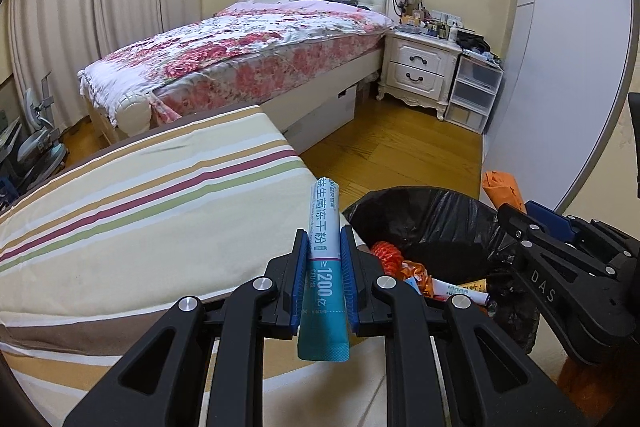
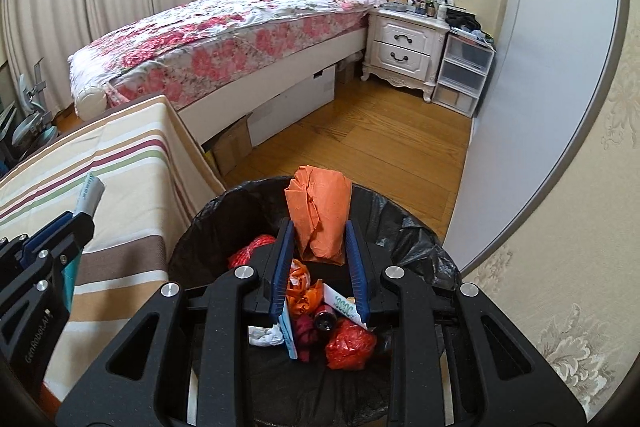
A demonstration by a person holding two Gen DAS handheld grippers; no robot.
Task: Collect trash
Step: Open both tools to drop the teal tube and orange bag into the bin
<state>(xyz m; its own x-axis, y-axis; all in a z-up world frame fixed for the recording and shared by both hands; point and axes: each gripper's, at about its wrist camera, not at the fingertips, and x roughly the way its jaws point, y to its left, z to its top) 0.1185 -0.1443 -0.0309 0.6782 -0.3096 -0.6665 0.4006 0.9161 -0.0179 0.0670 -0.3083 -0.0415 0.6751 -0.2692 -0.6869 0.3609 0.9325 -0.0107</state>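
My left gripper [image 1: 324,247] is shut on a white and teal sachet [image 1: 325,267] with Chinese print, held above the striped cloth, just left of the bin. It also shows in the right wrist view [image 2: 90,193]. My right gripper [image 2: 320,239] is shut on a crumpled orange wrapper [image 2: 320,215], held over the black-lined trash bin [image 2: 208,223]. The bin holds several pieces of trash, among them red and orange wrappers [image 2: 350,343] and a white sachet [image 2: 344,307]. The bin [image 1: 432,215] and the right gripper's body [image 1: 568,267] show at right in the left wrist view.
A striped cloth-covered surface [image 1: 152,203] lies left of the bin. Behind are a bed with a floral cover [image 1: 240,47], a white nightstand [image 1: 420,67], plastic drawers [image 1: 474,95], wood floor [image 2: 360,143] and a grey wardrobe door [image 2: 532,87] at right.
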